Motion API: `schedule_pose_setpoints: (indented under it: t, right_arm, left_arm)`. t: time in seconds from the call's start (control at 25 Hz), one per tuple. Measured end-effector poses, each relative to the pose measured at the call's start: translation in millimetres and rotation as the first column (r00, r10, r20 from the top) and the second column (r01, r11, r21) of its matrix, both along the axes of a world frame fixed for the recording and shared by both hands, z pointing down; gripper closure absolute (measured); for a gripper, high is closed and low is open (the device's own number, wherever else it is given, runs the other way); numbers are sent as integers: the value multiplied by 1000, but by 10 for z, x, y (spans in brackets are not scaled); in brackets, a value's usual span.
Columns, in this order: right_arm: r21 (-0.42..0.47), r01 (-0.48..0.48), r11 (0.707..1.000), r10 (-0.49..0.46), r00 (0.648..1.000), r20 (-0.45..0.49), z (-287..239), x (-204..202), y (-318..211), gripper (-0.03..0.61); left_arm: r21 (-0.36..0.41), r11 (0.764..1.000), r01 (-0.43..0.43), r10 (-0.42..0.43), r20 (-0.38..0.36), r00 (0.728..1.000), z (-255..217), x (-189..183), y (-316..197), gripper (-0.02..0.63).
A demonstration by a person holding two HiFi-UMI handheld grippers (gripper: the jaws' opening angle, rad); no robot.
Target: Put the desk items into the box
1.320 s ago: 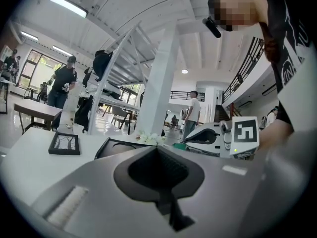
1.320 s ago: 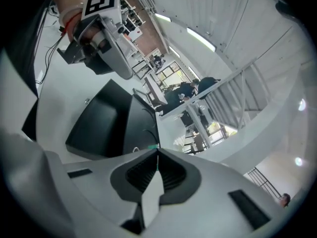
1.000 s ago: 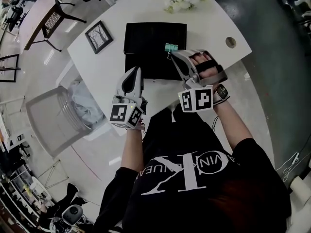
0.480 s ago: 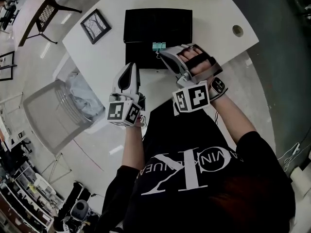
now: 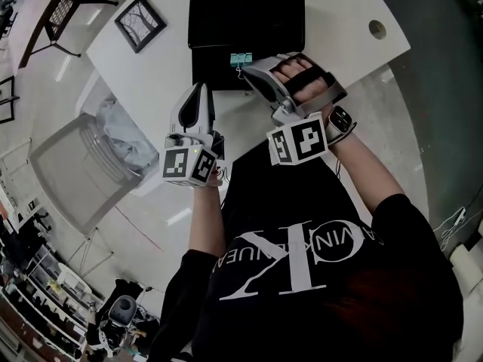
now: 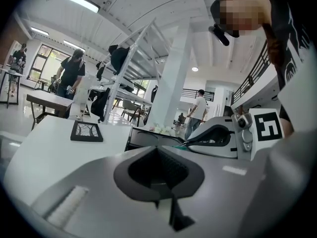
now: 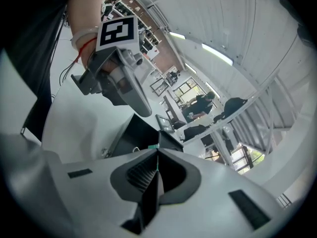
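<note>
Right tool (image 5: pixel 247 67) pinches a small teal binder clip (image 5: pixel 240 58) over the black rectangular box (image 5: pixel 249 21); left tool (image 5: pixel 198 90) is pressed together, empty.

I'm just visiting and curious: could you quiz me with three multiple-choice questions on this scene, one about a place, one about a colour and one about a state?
1. Where is the picture frame?
A. Inside the box
B. On the white desk, left of the black box
C. On the floor

2. What colour is the binder clip?
A. Red
B. Green
C. Yellow

3. How is the left gripper?
A. Shut, empty
B. Wide open
C. Shut on the frame

Answers:
1. B, the head view shows it there.
2. B, it shows green against the box.
3. A, its own view shows the jaws together with nothing between.
</note>
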State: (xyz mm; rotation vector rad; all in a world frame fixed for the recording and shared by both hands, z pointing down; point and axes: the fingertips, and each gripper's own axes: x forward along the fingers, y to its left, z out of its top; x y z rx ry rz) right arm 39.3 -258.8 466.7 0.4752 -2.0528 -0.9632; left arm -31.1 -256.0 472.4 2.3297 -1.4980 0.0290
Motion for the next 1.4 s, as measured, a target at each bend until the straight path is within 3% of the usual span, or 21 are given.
schedule_pose_setpoints:
  t: [0.28,0.4,0.56,0.68,1.4]
  right_arm:
    - [-44,4,999,-4,1000,-13,155,-35,39,560]
    - [-125,-21,992,20,1000,-9,256,-31,21,561]
    - [-298,-84,951,97,995,28,370,-32,-29,560]
    - [-380,-110,919,131,991,30,436,-30,-68,560]
    - [-475,-188,860,221,975,15,611,-37,-153,560]
  left_arm:
    - [-9,1000,9,-9,-11,1000,67,-45,7,603]
    - [-11,1000,12,-12,-18,1000,81,-78,-5,604]
    - [-14,1000,24,-24,-25,999,89,-150,-11,604]
    - [-14,999,34,-34,-31,999,89,-183,-21,604]
    - [-12,999,53,-53,-36,998,114,-303,18,604]
